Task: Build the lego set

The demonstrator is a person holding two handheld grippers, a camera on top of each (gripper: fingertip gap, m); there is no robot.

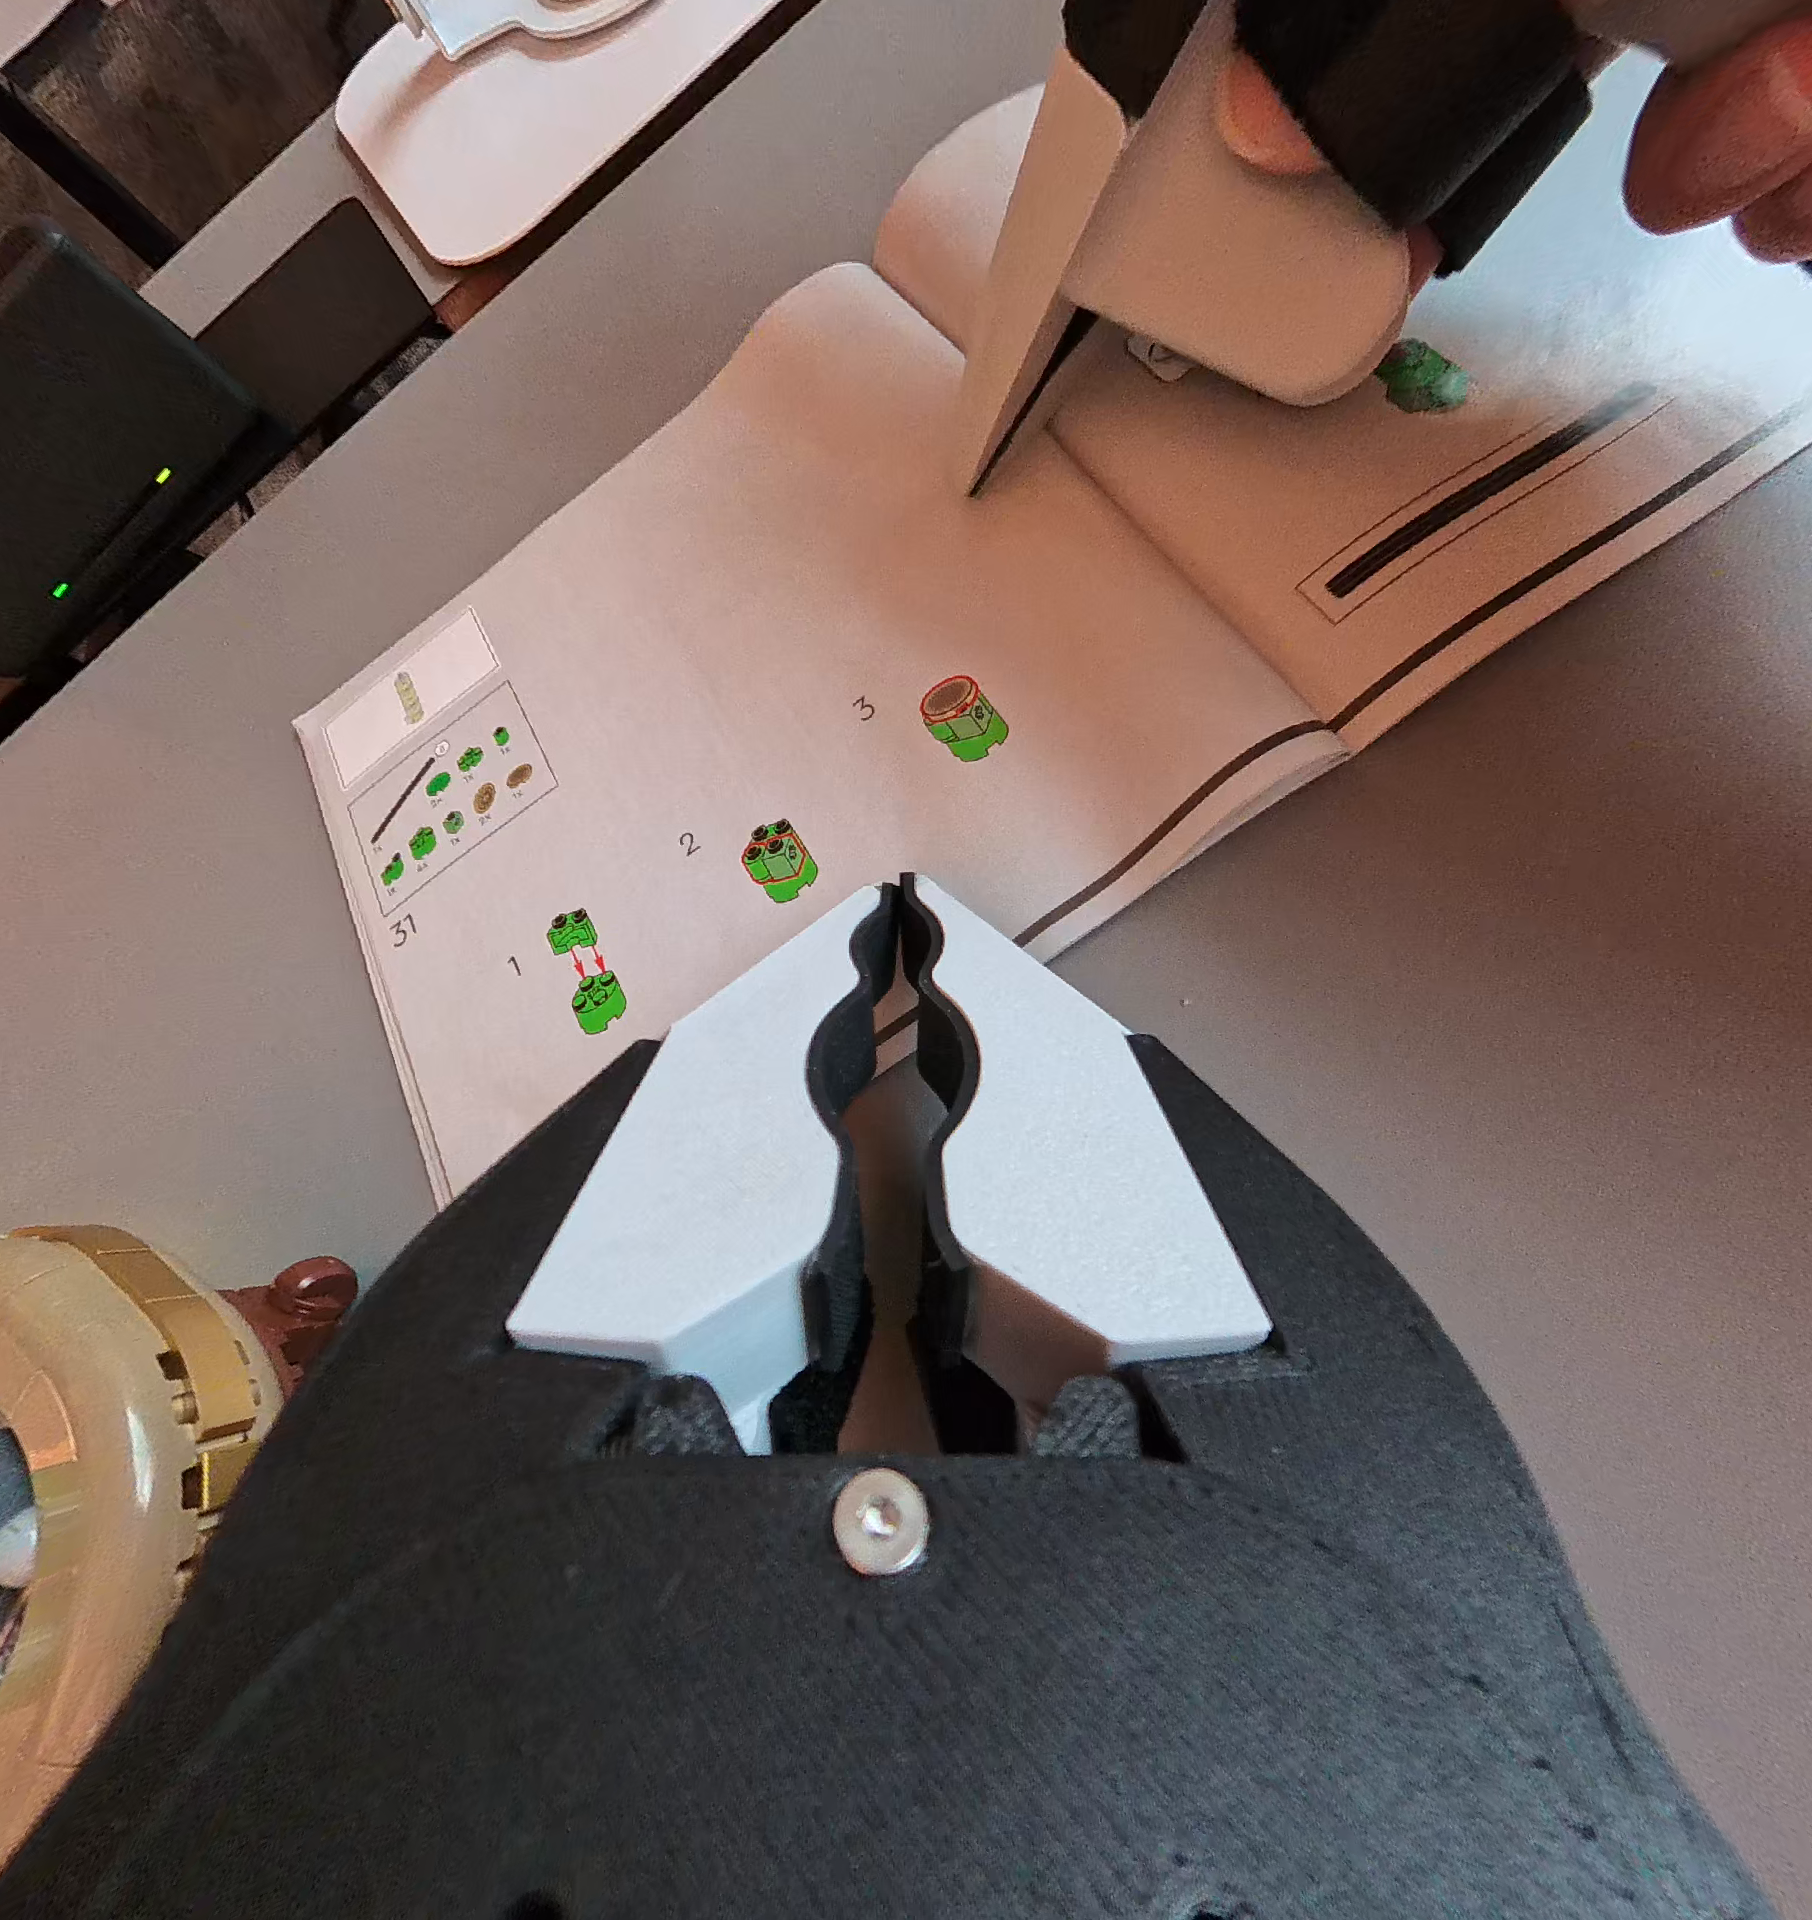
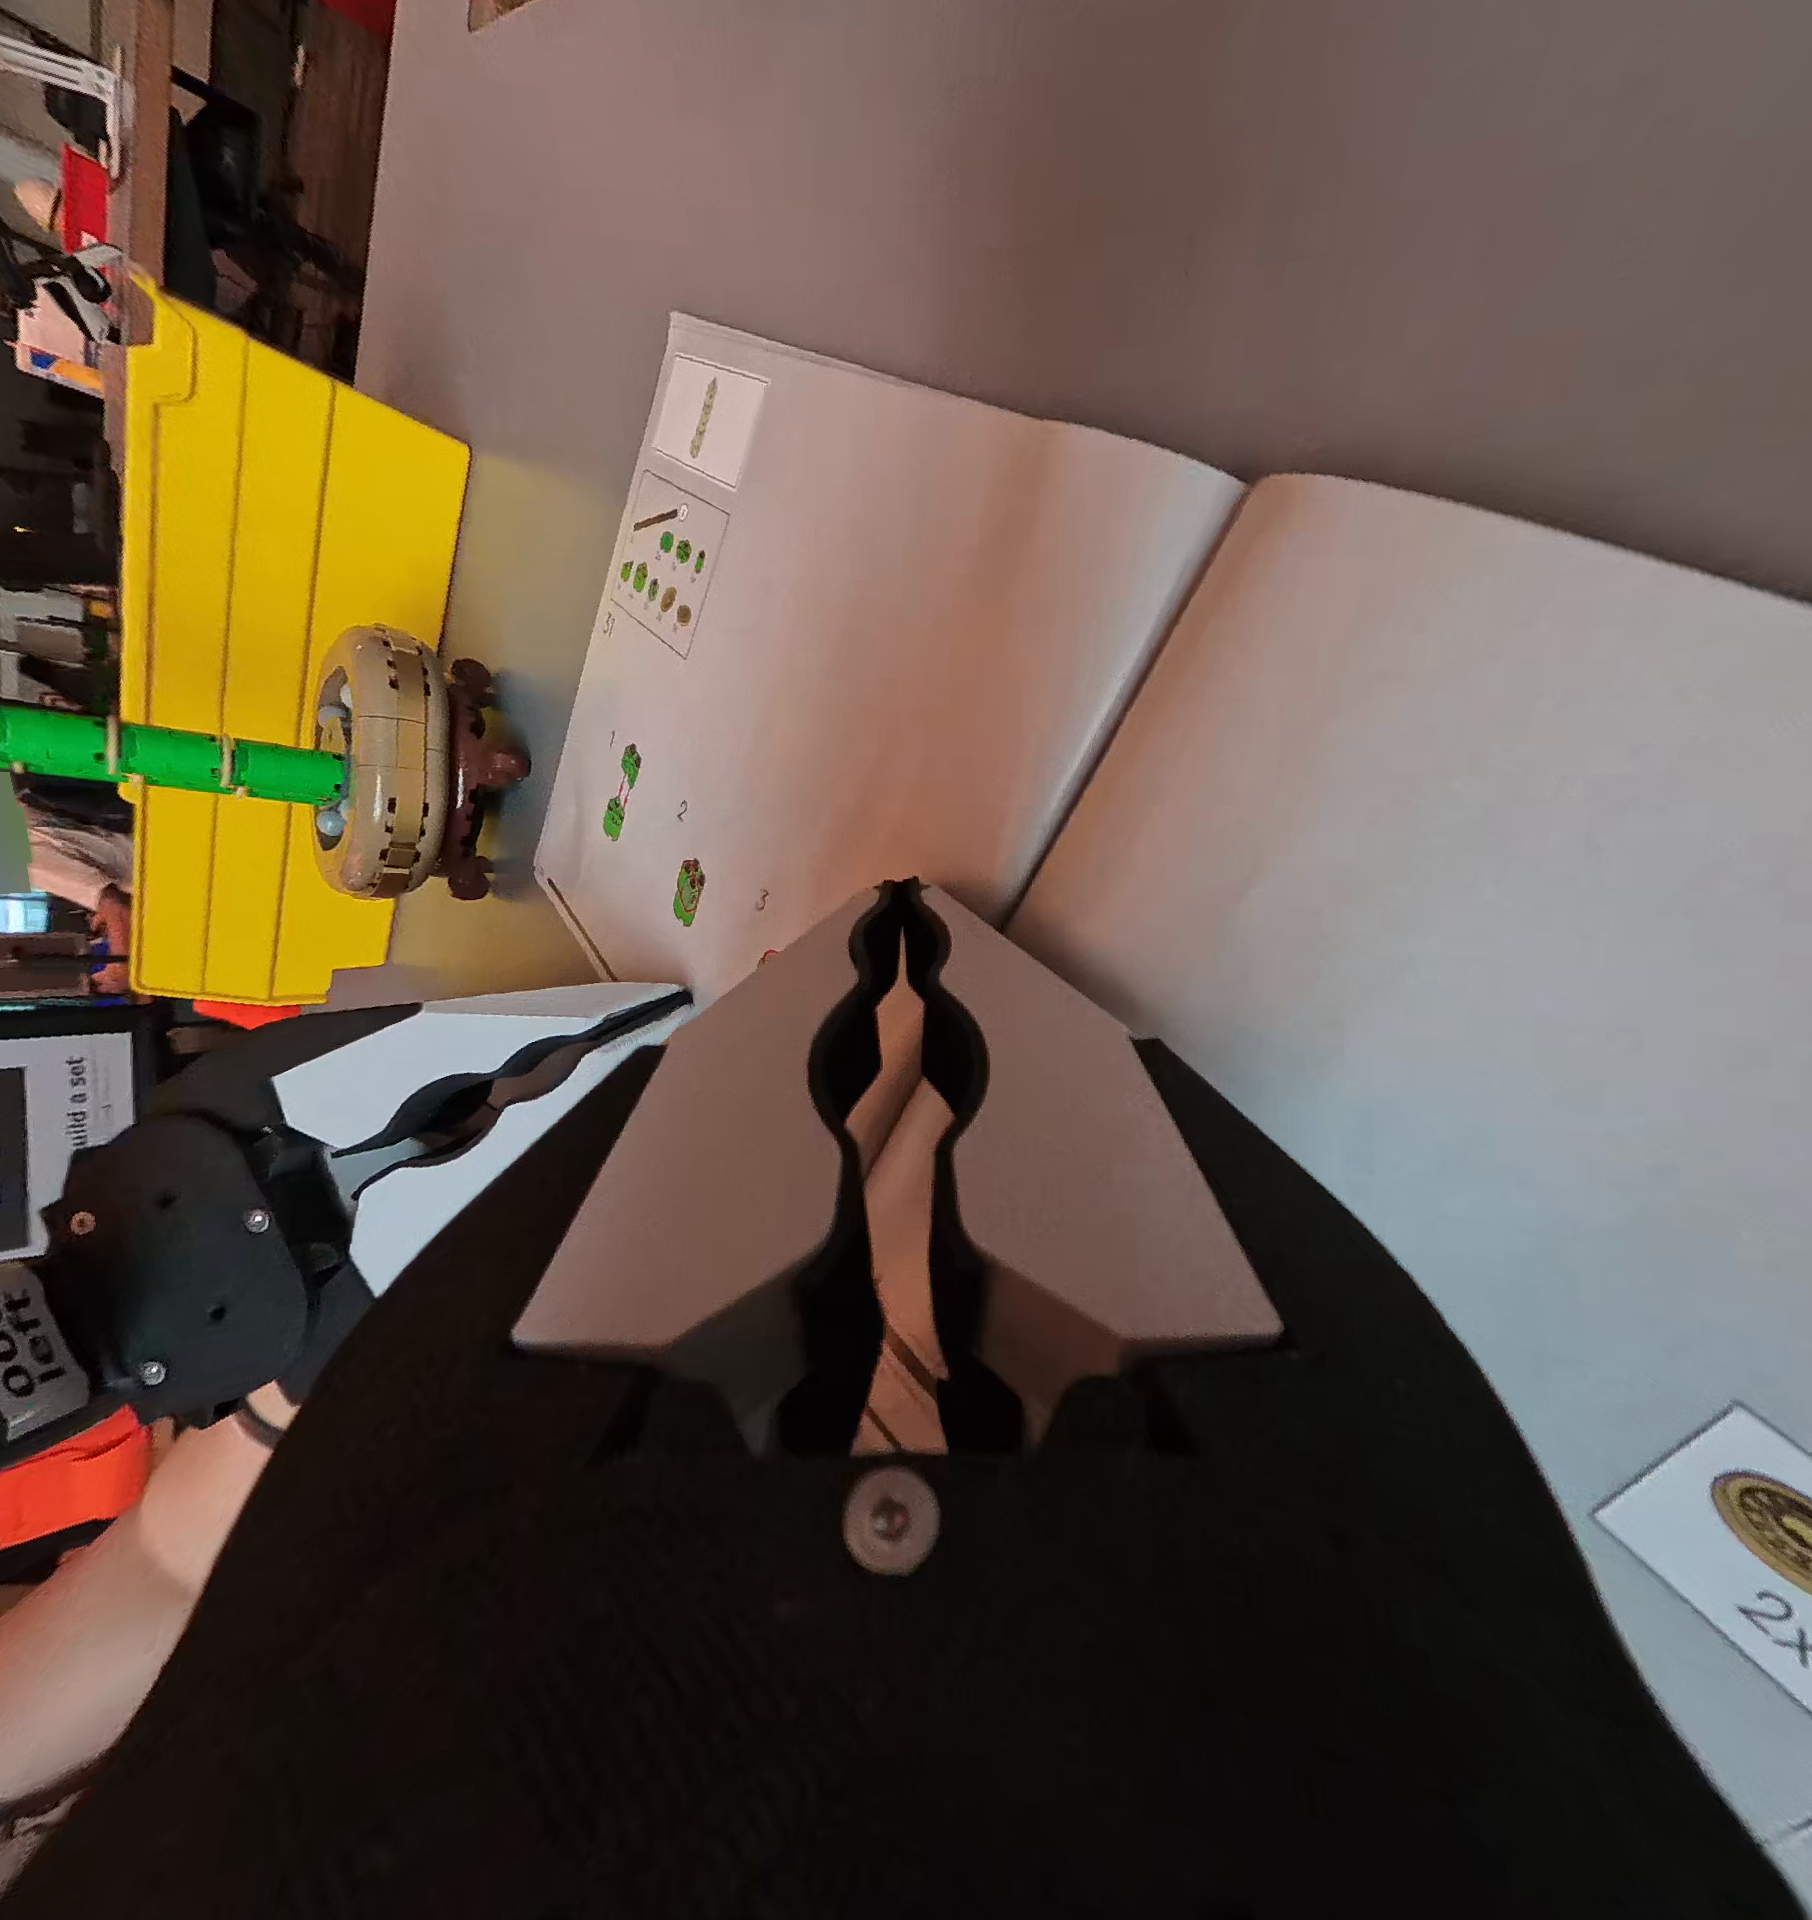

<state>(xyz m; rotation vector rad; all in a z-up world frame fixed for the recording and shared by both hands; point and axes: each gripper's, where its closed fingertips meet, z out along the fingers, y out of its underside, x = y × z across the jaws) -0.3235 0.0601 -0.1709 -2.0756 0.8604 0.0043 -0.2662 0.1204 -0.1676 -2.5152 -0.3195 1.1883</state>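
Tan-and-green lego model (image 2: 382,764) beside open booklet (image 2: 881,644)

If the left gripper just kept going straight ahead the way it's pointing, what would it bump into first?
Most likely the open instruction booklet. The left gripper is shut and empty, its tips aimed over the lower edge of the left page. Depth is unclear, so it may hit the page or the grey table beside it.

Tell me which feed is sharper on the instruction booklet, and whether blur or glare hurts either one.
Left wrist view: booklet steps sharp and evenly lit, only the far right gripper and a green brick blur. Right wrist view: softer, rotated sideways, page edges curve; no glare.
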